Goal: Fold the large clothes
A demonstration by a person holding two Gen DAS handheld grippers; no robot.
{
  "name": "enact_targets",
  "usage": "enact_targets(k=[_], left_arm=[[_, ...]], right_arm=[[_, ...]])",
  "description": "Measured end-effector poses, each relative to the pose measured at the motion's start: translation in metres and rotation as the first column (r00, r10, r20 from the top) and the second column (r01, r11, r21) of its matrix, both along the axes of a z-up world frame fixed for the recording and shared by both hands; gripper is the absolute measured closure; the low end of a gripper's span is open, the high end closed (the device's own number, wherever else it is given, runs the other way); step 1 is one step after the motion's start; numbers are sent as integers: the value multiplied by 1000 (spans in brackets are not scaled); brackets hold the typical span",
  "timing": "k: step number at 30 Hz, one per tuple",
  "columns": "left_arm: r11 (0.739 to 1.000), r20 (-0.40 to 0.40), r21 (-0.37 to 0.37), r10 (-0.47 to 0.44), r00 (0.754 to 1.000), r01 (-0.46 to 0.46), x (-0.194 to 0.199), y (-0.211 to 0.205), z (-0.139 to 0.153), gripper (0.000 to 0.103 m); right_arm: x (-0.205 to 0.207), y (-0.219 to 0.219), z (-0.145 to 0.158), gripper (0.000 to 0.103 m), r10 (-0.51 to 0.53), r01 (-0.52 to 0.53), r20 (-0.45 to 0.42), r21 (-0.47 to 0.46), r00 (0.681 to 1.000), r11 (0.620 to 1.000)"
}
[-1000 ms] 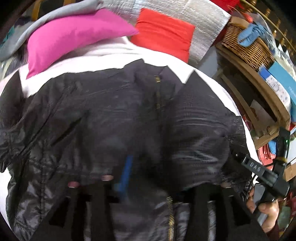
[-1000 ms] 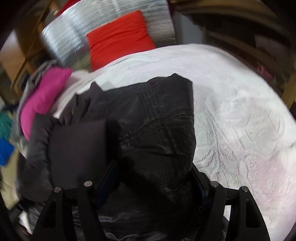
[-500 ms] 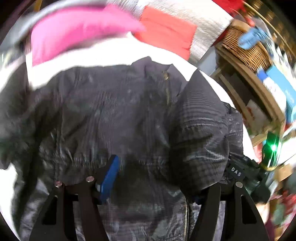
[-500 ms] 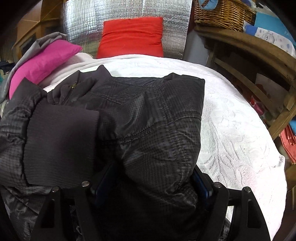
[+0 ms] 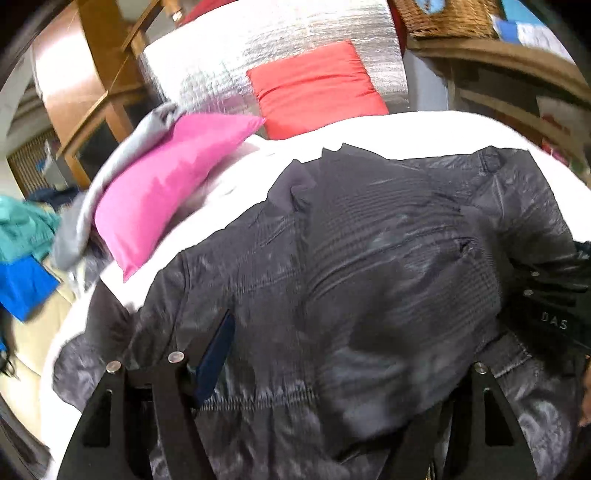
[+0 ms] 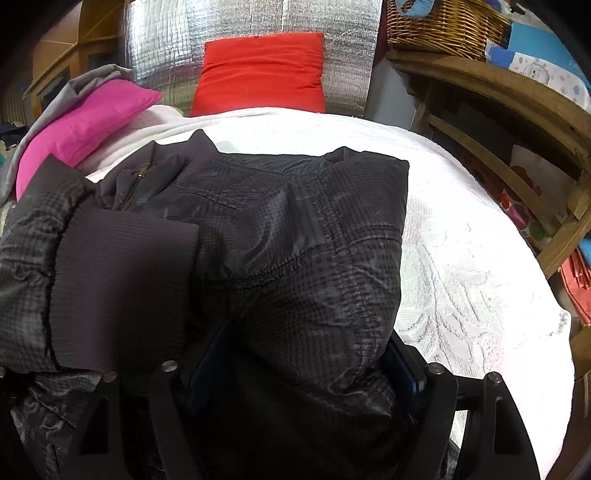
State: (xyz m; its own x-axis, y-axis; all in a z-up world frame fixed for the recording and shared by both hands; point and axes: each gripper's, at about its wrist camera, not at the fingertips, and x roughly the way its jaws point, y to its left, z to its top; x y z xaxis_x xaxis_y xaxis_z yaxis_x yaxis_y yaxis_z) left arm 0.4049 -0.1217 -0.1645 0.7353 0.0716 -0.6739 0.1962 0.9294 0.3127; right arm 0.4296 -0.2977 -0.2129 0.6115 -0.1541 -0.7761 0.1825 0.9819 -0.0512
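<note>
A black shiny jacket (image 5: 369, 266) lies spread on the white bedspread (image 6: 461, 258). My left gripper (image 5: 328, 373) hovers over its lower part with jaws opening. Its blue left pad (image 5: 214, 354) stands free of the cloth, and the other finger is hidden under a bulge of fabric. In the right wrist view a folded side of the jacket (image 6: 314, 240) lies over the body, beside a ribbed cuff (image 6: 122, 266). My right gripper (image 6: 306, 365) holds the near end of that fold, and the fabric fills the gap and touches both pads. The right gripper's black body (image 5: 546, 317) shows at the right edge of the left wrist view.
A pink pillow (image 5: 166, 184) and a red pillow (image 6: 258, 70) lie at the head of the bed against a silver quilted panel (image 5: 258, 55). Wooden shelves (image 6: 498, 110) with a wicker basket (image 6: 443, 26) stand on the right. Teal and blue clothes (image 5: 22, 258) lie left of the bed.
The left wrist view has swung and rolled, so the pink pillow now sits at mid left. The left jaws have spread wider. The right gripper has steadied with the fold between its pads.
</note>
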Motion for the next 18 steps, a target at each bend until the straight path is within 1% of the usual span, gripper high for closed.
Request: enact_targets(k=[3,5,6,7,8,9,10,12,14,15,16,18], left_arm=[[1000,18,21,-8,1000,7,5,-3,-2,32],[1000,16,-4,-4,1000,5,9,-2,-2,33],[1000,8,-28,-4,1000,4,11,0,-1,36],[998,-7,-64,-7,1000,6,13,3,0,45],[995,-23,-97,-12,1000,9,13,5,1,51],[987,-57,-158,-18,998,9,18,10,1,61],[981,-78,-193,-18,997,3,20,13,0,68],[966,-116,-256,-8,993,-22,26,21,-2,71],[944,-148,-326,2,989,-51,30,30,-3,72],[928,-167,-367,3,986,-66,33,36,-4,73],[907,-191,-413,6,982,-86,35,42,-5,73],[876,-226,-468,9,974,-116,37,50,-8,73]], right_arm=[[1,-1,0,22,0,0,2,8,1000,1000],[2,-2,0,22,1,-1,1,13,1000,1000],[2,-2,0,22,1,-1,1,14,1000,1000],[2,-2,0,22,1,-1,1,14,1000,1000],[3,-2,0,22,2,-2,1,14,1000,1000],[3,-2,0,22,3,-3,2,11,1000,1000],[3,-1,0,22,3,-3,2,10,1000,1000],[3,-1,0,22,3,-3,2,8,1000,1000],[3,0,0,22,3,-3,3,10,1000,1000],[3,-1,0,22,4,-4,3,11,1000,1000],[3,0,-1,22,4,-4,3,11,1000,1000],[3,0,-1,22,3,-3,3,11,1000,1000]])
